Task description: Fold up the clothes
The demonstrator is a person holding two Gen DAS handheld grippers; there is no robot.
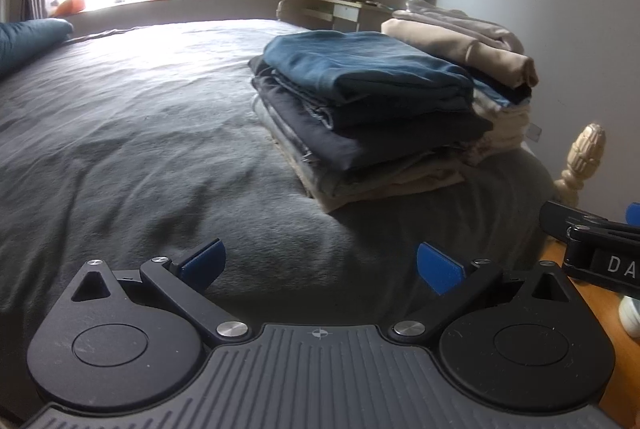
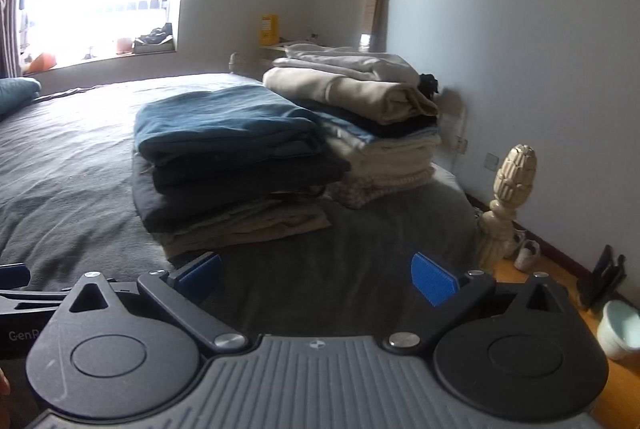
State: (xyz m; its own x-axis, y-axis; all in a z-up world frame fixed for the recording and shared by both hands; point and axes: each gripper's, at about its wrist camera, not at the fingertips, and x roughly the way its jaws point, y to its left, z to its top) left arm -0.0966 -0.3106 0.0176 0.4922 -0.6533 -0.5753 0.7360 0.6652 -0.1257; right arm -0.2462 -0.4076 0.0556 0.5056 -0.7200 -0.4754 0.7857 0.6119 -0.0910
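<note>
Side by side, left tool (image 1: 321,265) and right tool (image 2: 316,277) both spread wide and empty, low over grey bed (image 1: 120,133), two stacks of folded clothes (image 2: 236,165) ahead.

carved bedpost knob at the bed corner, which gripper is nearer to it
Right, by a modest margin. The right gripper hangs open over the bed's near edge with the bedpost knob just ahead to its right. The left gripper, also open, sits farther left beside it.

2 stacks of folded clothes on grey bed — near stack (image 1: 360,109) w/ blue top layer, far stack (image 1: 472,45) beige/cream, taller, touching it.
</note>
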